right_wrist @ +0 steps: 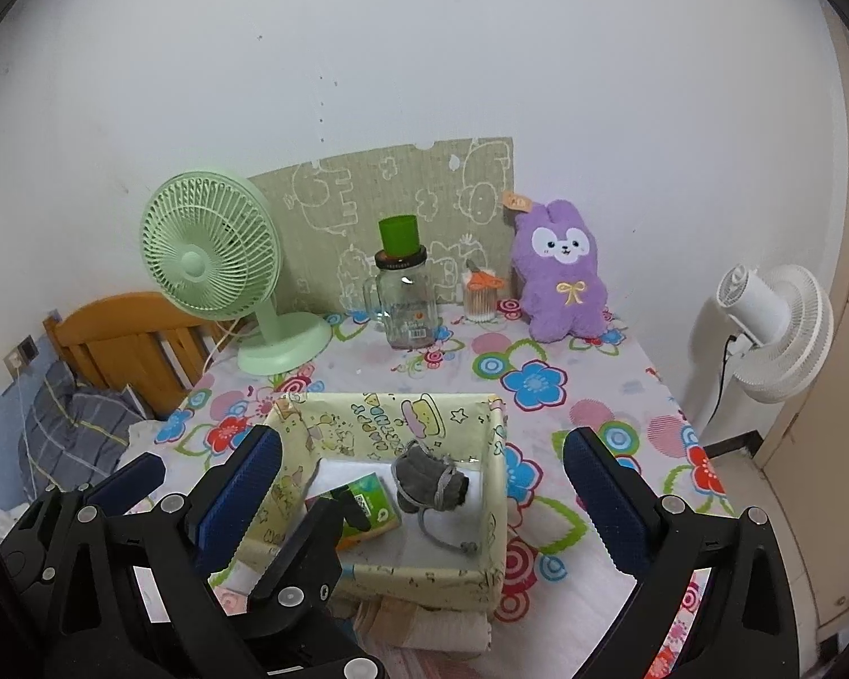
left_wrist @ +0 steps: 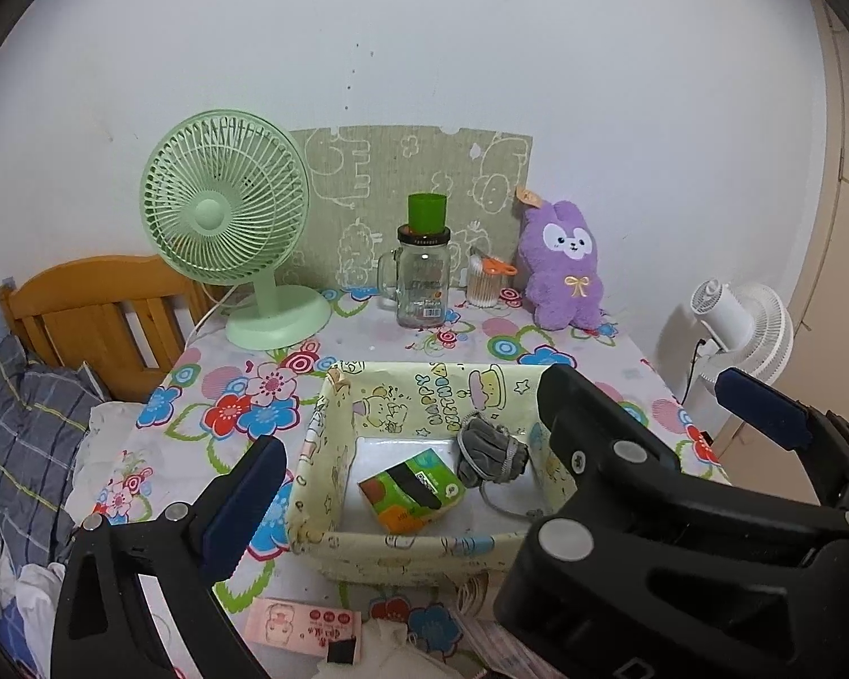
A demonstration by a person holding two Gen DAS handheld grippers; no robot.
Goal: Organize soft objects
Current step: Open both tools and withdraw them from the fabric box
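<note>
Purple plush rabbit stands at the table's far edge; a grey pouch lies inside the yellow box. Left gripper and right gripper both gape wide, holding nothing.

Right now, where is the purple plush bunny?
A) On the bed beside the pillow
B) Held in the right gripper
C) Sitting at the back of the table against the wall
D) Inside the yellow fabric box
C: the purple plush bunny sits upright at the table's far edge beside the cotton swab jar, while the yellow fabric box holds only a tissue pack and a grey pouch.
</note>
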